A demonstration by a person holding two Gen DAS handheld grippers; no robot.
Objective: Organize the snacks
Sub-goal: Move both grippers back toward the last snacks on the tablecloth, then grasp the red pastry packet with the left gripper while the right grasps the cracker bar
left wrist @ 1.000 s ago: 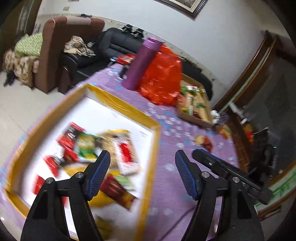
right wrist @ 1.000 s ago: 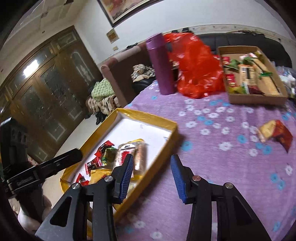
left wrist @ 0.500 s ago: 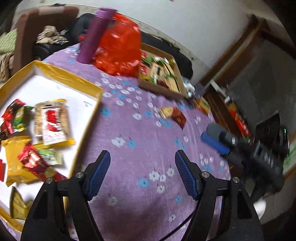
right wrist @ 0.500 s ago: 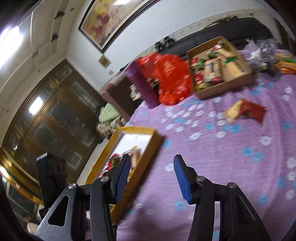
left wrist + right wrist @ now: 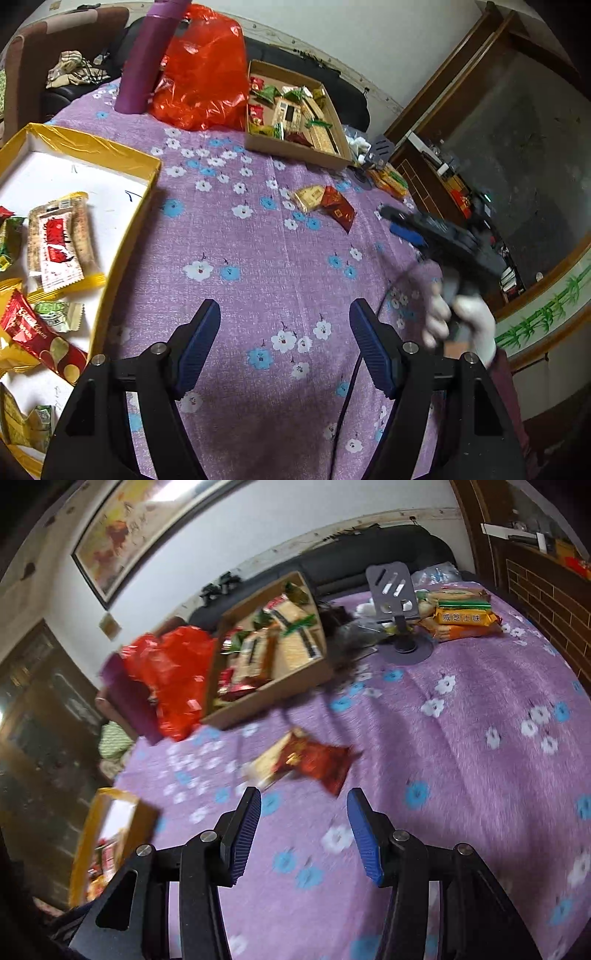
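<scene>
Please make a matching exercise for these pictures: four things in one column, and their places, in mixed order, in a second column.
Things:
1. purple bottle
2. red snack packet
3. biscuit pack with red label
4. green triangular snacks

Places:
A. inside the yellow box
B. inside the cardboard box
C. loose on the purple cloth
D. upright beside the red plastic bag

Pairs: 1-D, 2-C, 3-A, 4-B

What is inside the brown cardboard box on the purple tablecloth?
The cardboard box holds many wrapped snacks: green packets, beige bars and red packets. They overlap, so what lies underneath and the box bottom mostly cannot be seen.
</scene>
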